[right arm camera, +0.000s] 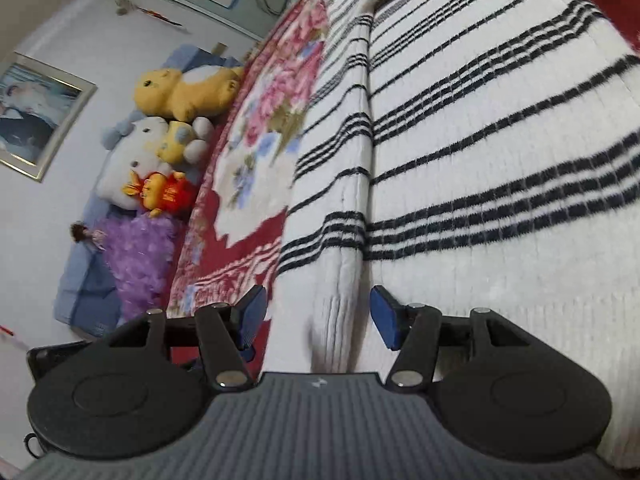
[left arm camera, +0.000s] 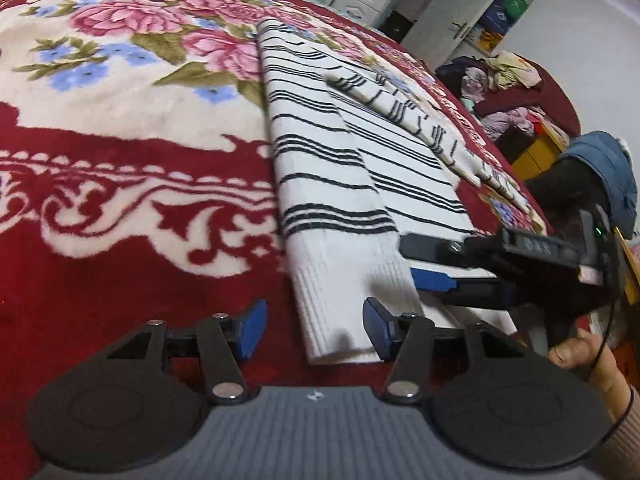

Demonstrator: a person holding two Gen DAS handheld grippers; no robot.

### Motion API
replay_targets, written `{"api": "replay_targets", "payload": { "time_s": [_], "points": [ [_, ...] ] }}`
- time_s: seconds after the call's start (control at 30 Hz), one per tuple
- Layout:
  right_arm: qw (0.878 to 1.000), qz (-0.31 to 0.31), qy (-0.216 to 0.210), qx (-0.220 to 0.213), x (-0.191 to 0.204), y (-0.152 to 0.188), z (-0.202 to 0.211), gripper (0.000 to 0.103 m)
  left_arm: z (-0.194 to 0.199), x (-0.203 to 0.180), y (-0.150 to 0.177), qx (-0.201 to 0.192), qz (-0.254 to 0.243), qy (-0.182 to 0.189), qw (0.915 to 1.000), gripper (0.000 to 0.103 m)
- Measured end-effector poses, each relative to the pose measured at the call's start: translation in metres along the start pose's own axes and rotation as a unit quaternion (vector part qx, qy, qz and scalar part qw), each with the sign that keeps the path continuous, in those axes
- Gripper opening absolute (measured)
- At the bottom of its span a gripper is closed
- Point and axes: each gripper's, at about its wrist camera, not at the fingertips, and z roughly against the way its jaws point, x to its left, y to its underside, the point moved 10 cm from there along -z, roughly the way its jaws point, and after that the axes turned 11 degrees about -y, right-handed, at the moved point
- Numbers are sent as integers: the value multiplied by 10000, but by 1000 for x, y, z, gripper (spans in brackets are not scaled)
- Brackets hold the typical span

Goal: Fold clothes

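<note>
Left gripper [left arm camera: 314, 330]: jaws apart, straddling the ribbed hem corner of the striped sweater [left arm camera: 340, 184], pads not pressing it. Right gripper [right arm camera: 318, 318]: jaws apart too, over the folded edge near the hem, nothing clamped. In the left wrist view the right gripper comes in from the right with a hand [left arm camera: 588, 356] on its grip, its fingers lying on the hem. Sweater lies flat on the floral blanket [left arm camera: 120, 140] on the bed, one sleeve folded across the far part. Open blanket to the left, free room. Far right: clothes pile [left arm camera: 504, 92] and cabinet [left arm camera: 460, 12]. Plush toys [right arm camera: 172, 128] line the bed's left edge in the right wrist view.
</note>
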Motion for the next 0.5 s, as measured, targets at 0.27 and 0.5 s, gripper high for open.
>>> {"api": "replay_targets", "payload": {
  "time_s": [0.27, 0.5],
  "points": [
    [9988, -226, -115, 411, 2, 16, -15, 27, -4, 14, -8, -52, 277, 51, 9996, 56],
    [9904, -930, -996, 234, 18, 20, -28, 8, 5, 47, -22, -268, 794, -38, 9965, 56]
  ]
}}
